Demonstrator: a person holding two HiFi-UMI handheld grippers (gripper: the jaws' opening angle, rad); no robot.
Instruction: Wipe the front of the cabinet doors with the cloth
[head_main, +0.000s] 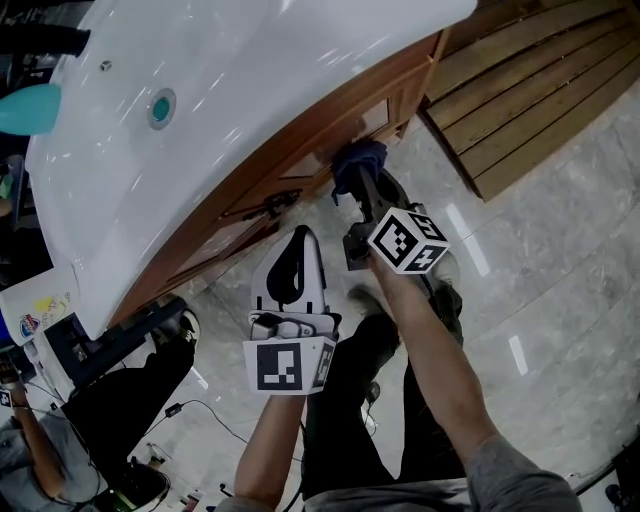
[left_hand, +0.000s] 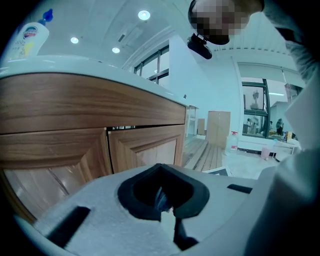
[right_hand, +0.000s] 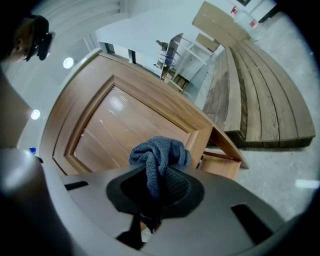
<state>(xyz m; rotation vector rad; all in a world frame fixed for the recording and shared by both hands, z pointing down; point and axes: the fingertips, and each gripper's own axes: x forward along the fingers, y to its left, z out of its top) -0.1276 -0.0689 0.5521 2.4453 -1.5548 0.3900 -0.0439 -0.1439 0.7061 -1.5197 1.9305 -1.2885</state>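
Closest to the head camera are the person's two bare forearms, each holding a gripper. The left gripper (head_main: 297, 240) has a smooth white plastic body with a black teardrop slot, and a cube with square black-and-white markers (head_main: 285, 365) sits at its near end. It hangs in the air, short of the cabinet. The left gripper view (left_hand: 162, 200) shows its jaws drawn together inside a dark, rounded recess. Nothing can be made out between them.

The right gripper (head_main: 362, 185) is darker and reaches further forward, and it has its own marker cube (head_main: 408, 240). Its jaws are clamped on a dark blue cloth (head_main: 358, 160). From above, the cloth meets the cabinet just under the overhanging top, though the contact itself is hidden. The right gripper view (right_hand: 152, 200) shows what the head view cannot. The cloth (right_hand: 159, 152) is a bunched, ribbed knit that rises from the jaws in a soft knot in front of a cabinet door (right_hand: 120, 130).

That door is glossy mid-brown wood grain with a raised frame round a flat panel. The left gripper view shows two such doors (left_hand: 145, 150) side by side under a plain wooden band.

Above them a shiny white moulded washbasin (head_main: 250, 70) overhangs the cabinet and hides most of the doors from above. It has a teal-ringed drain (head_main: 161, 108). Only the left gripper view shows a white bottle (left_hand: 30, 37) on its rim, cut off at the picture's edge.

Beyond lie a slatted wooden platform (head_main: 530, 90) and a polished grey stone floor (head_main: 540, 270).
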